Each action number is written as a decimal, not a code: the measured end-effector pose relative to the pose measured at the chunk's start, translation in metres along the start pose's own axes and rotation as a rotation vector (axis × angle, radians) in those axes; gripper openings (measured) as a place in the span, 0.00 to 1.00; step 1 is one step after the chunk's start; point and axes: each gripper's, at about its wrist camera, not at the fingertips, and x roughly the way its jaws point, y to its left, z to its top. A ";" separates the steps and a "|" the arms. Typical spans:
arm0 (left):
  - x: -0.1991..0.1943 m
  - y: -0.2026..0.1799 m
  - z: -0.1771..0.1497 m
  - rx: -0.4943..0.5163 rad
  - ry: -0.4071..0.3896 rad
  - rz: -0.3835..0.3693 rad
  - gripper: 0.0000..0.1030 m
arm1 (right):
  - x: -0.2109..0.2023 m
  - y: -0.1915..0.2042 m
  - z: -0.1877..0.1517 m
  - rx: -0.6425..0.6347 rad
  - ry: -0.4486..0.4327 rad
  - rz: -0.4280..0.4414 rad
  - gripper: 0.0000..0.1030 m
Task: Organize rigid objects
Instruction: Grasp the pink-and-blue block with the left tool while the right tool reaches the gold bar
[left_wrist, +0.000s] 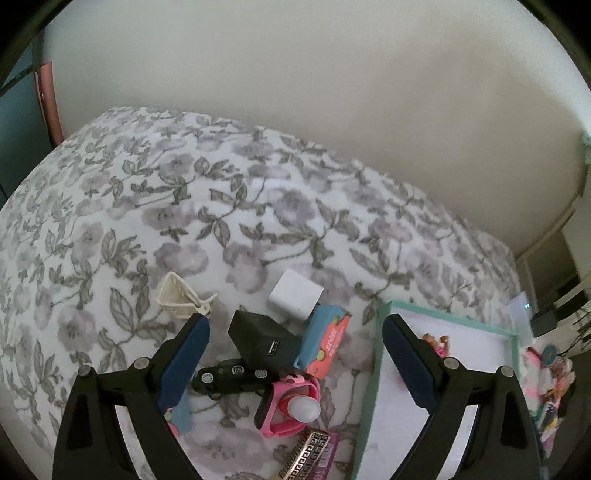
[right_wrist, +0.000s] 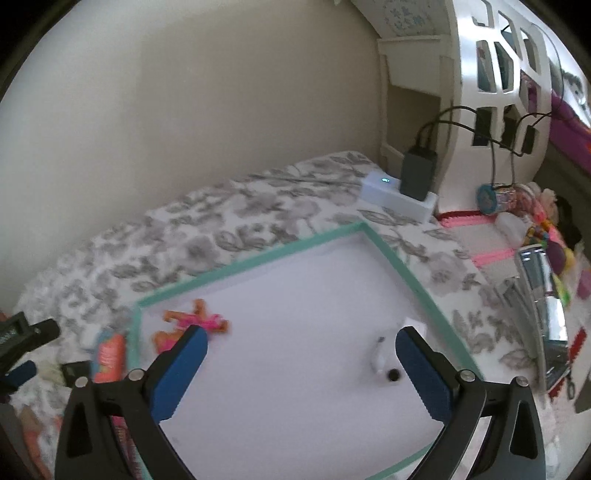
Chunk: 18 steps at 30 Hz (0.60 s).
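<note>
My left gripper (left_wrist: 295, 328) is open and empty above a pile on the flowered bedspread. The pile holds a black charger (left_wrist: 262, 341), a white cube charger (left_wrist: 295, 297), a blue and coral box (left_wrist: 325, 343), a black toy car (left_wrist: 229, 376), a pink watch (left_wrist: 291, 402) and a cream hair clip (left_wrist: 181, 299). My right gripper (right_wrist: 301, 336) stands wide open with nothing in it, over the white tray with a teal rim (right_wrist: 251, 264). In the tray lie a pink and orange doll (right_wrist: 195, 319) and a small white piece (right_wrist: 380, 360) beside a black cap (right_wrist: 393, 374).
A gold patterned comb (left_wrist: 306, 454) lies near the bottom edge. A white power strip (right_wrist: 395, 195) with a black adapter (right_wrist: 417, 173) sits beyond the tray by white furniture. Colourful toys and silver items (right_wrist: 543, 295) crowd the right side. A wall borders the bed.
</note>
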 end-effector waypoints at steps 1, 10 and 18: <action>-0.004 0.001 0.001 0.001 -0.002 -0.012 0.92 | -0.002 0.005 -0.001 -0.010 0.002 0.019 1.00; -0.040 0.016 0.002 0.128 -0.005 0.125 0.92 | -0.016 0.053 -0.009 -0.067 0.053 0.249 1.00; -0.037 0.056 -0.006 0.088 0.057 0.186 0.92 | -0.017 0.105 -0.028 -0.203 0.159 0.387 1.00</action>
